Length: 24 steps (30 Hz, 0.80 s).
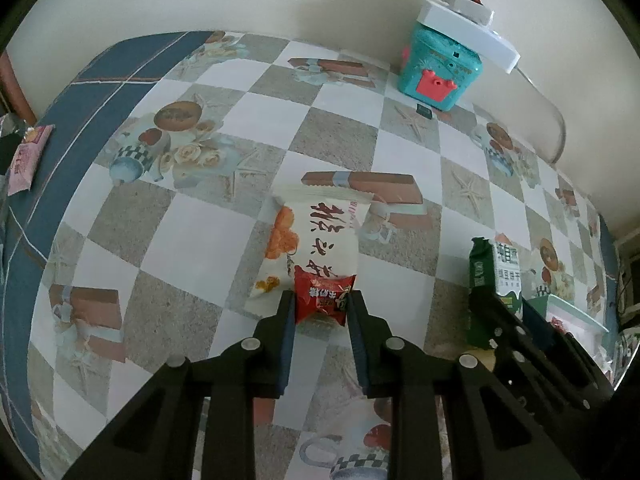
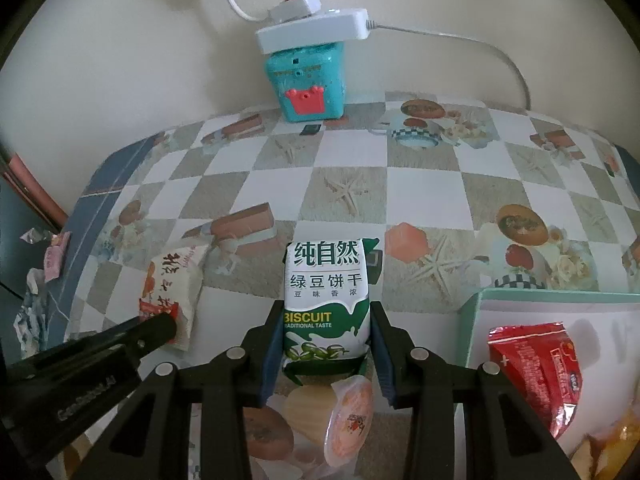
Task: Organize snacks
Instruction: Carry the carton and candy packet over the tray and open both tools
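Home: patterned tablecloth, toy box

A table under a checked, printed cloth carries a teal toy box at the wall. Nearer than the box lie a white snack packet, an orange jelly cup and a mint-rimmed tray.

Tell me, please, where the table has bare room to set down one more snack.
Bare cloth lies between the teal toy box and the green biscuit pack, and left of the white snack bag. It is crowded near the tray, where the red packet and jelly cup lie.
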Available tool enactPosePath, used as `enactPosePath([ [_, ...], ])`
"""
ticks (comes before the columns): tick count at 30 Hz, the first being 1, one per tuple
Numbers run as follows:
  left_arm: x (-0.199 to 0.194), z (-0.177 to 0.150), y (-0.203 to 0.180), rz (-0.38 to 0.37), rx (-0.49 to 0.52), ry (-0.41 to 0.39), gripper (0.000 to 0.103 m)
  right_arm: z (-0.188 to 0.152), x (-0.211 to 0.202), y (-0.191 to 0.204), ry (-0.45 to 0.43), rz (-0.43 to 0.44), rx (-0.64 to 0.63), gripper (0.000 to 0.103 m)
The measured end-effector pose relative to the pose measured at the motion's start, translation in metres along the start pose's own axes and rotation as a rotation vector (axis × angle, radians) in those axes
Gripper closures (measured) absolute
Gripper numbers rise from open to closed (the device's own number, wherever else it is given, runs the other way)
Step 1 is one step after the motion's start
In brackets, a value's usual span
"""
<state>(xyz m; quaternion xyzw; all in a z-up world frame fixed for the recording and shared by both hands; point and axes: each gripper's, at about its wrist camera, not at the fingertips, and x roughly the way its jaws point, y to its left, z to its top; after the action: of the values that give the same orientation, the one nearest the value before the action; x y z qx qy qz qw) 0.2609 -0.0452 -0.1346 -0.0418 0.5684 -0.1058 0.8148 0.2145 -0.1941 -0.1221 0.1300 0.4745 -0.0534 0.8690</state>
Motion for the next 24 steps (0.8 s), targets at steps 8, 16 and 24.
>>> enactPosePath([
  [8, -0.011, 0.004, 0.01, -0.02, -0.043, -0.016, 0.078, 0.003, -0.005, -0.002, -0.004, 0.004, 0.007, 0.061],
  [16, -0.028, 0.006, 0.01, -0.02, -0.048, -0.034, 0.078, 0.007, -0.019, 0.0, -0.016, 0.006, -0.001, 0.061],
  [24, -0.052, 0.0, 0.001, -0.038, -0.03, -0.028, 0.078, 0.004, -0.052, 0.0, -0.02, -0.01, -0.01, 0.061],
])
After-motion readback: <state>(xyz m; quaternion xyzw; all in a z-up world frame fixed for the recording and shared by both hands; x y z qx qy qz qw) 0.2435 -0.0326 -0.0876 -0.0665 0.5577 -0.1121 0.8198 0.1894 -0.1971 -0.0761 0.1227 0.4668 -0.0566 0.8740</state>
